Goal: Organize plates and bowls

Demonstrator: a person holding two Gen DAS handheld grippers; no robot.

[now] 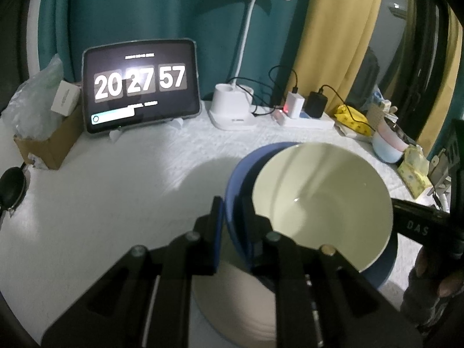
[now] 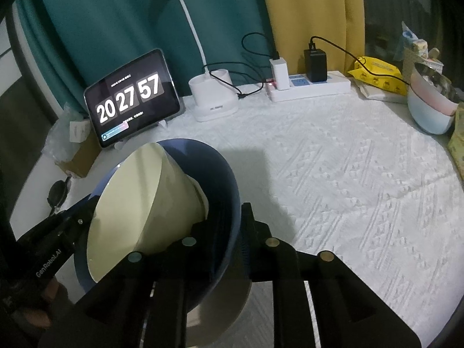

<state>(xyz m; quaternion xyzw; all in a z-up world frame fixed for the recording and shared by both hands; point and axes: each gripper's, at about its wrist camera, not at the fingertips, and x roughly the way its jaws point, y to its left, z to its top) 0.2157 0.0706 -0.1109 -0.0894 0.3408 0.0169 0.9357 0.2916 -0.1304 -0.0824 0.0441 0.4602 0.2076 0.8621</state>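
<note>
Open lane: bare white tablecloth to the right of the bowl stack, clear up to the back row. Also open cloth left of the stack, in front of the tablet. Middle blocked: blue bowl with cream bowl tilted inside, both sitting over a white plate. Back edge crowded: lamp base, power strip with chargers and loose cables. Far right: pastel bowls, yellow packets. Left edge: cardboard box.

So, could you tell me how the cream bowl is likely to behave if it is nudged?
The cream bowl leans tilted inside the blue bowl, so it would probably rock or slide when nudged. Its glossy glaze suggests a slippery surface, and it looks like rigid ceramic, likely to chip if knocked.
</note>
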